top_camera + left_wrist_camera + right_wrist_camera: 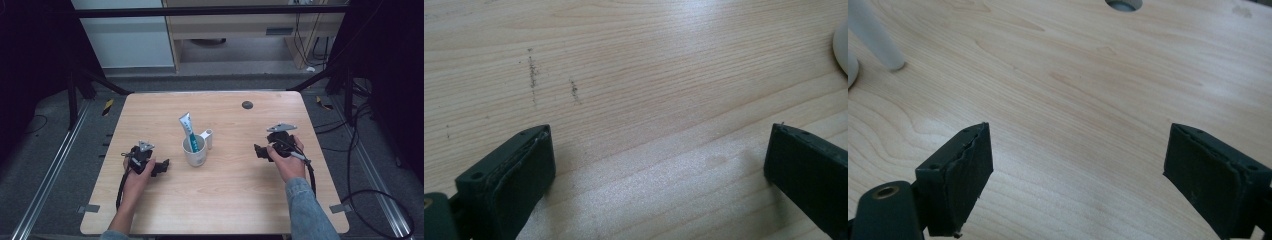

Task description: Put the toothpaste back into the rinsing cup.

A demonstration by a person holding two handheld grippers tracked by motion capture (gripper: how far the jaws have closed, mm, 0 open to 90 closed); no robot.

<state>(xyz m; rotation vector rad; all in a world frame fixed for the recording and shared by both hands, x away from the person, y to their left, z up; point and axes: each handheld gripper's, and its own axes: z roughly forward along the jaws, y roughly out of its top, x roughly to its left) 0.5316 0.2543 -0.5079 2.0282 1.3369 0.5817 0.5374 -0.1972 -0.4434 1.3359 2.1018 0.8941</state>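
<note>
Resting on the table point(225, 200) either side of a white mug point(195, 152)
Left gripper point(161, 167) and right gripper point(258, 150) both gaping wide, gripping nothing, flanking the toothpaste tube point(187, 126) standing in the mug

No words, brands or numbers could be read anywhere. The toothpaste tube point(187, 129), standing in the white cup point(195, 153) at the centre of the high view, carried teal printing down its side, too small and blurred to make out.
</note>
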